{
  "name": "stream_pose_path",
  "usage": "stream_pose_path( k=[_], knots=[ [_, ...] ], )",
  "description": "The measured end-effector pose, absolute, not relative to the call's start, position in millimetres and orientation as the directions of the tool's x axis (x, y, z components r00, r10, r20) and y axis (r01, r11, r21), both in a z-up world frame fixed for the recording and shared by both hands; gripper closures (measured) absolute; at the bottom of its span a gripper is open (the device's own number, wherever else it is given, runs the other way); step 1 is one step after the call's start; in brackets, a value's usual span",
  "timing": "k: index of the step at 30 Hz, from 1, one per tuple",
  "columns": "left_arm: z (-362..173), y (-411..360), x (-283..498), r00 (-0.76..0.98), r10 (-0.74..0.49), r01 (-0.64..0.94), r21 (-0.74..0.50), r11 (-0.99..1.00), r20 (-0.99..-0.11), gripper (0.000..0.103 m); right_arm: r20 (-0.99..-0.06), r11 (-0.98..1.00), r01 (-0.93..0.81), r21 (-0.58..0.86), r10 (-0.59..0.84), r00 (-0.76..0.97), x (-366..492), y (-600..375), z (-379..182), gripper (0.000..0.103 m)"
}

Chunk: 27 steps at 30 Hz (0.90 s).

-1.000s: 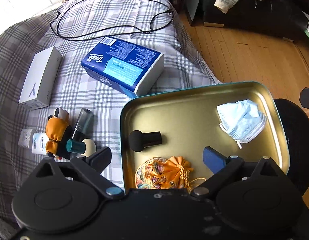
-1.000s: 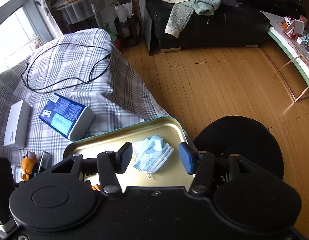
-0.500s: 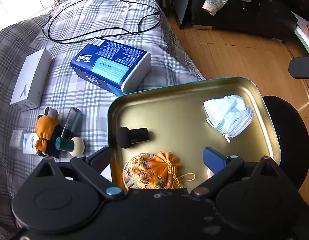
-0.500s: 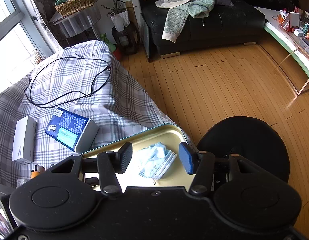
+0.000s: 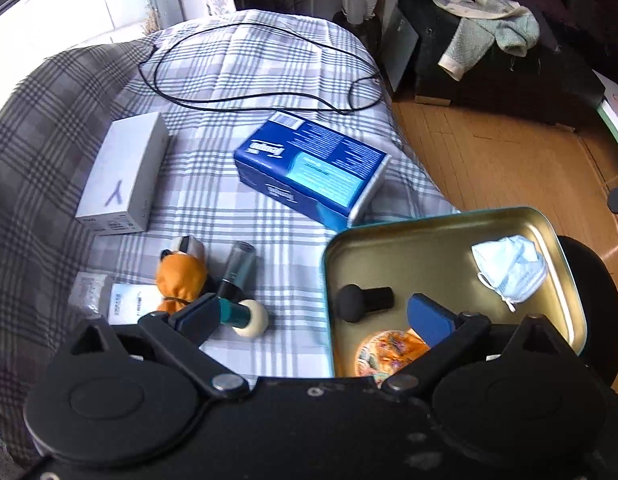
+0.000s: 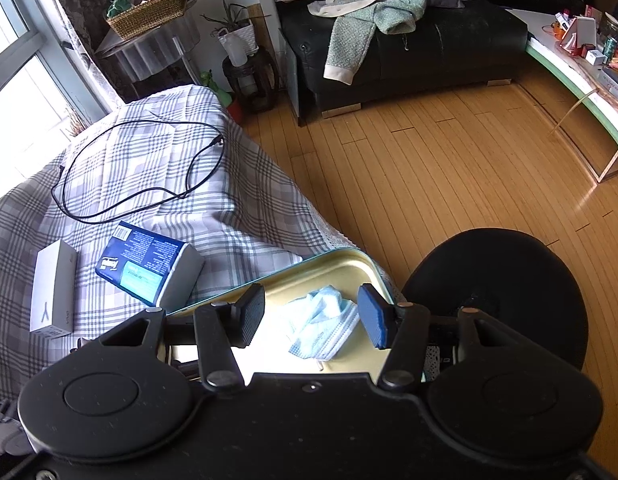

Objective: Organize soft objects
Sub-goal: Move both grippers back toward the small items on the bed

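Note:
A gold metal tray (image 5: 429,240) sits at the bed's right edge, also in the right wrist view (image 6: 341,268). In it lie a light-blue face mask (image 5: 509,266) (image 6: 319,328), a black sponge-tipped applicator (image 5: 361,300) and an orange embroidered pouch (image 5: 385,350). On the plaid bedcover lie a blue tissue pack (image 5: 313,168) (image 6: 149,266) and a small orange plush (image 5: 181,276). My left gripper (image 5: 313,316) is open and empty, above the tray's left rim. My right gripper (image 6: 311,318) is open and empty, above the mask.
A white box (image 5: 123,172), a black cable (image 5: 245,92), a teal brush with a cream tip (image 5: 245,316), a dark tube (image 5: 239,268) and white sachets (image 5: 125,304) lie on the bedcover. A black round stool (image 6: 505,292) stands right of the tray on wooden floor.
My left gripper has swung left and back, so the tray now sits to the right in its view. My right gripper has pulled back and up from the mask. Both stayed open.

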State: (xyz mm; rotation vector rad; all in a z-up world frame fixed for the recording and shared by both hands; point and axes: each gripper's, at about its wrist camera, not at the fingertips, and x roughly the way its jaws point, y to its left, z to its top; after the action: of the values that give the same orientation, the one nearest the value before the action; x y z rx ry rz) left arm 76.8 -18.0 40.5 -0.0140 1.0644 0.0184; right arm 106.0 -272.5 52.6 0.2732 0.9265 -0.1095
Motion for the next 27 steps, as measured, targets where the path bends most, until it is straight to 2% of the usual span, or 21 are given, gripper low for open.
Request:
stream_pose_path(
  k=[8, 14, 27],
  knots=[
    [55.2, 79.7, 76.7, 0.549, 0.135, -0.155, 0.059, 0.986, -0.825, 0.002, -0.793, 0.968, 0.153, 0.199, 0.068, 0.605, 112.1, -238.3, 47.0, 0.051],
    [51.8, 141.5, 85.3, 0.537, 0.180, -0.258, 0.043, 0.965, -0.824, 0.001, -0.796, 0.973, 0.092, 0.210, 0.116, 0.594, 116.9, -206.7, 38.5, 0.051],
    [-20.0, 219.4, 96.3, 0.419, 0.129, -0.381, -0.046, 0.923, -0.899, 0.001, -0.830, 0.979, -0.093, 0.181, 0.202, 0.519, 126.1, -125.3, 4.4, 0.051]
  ],
)
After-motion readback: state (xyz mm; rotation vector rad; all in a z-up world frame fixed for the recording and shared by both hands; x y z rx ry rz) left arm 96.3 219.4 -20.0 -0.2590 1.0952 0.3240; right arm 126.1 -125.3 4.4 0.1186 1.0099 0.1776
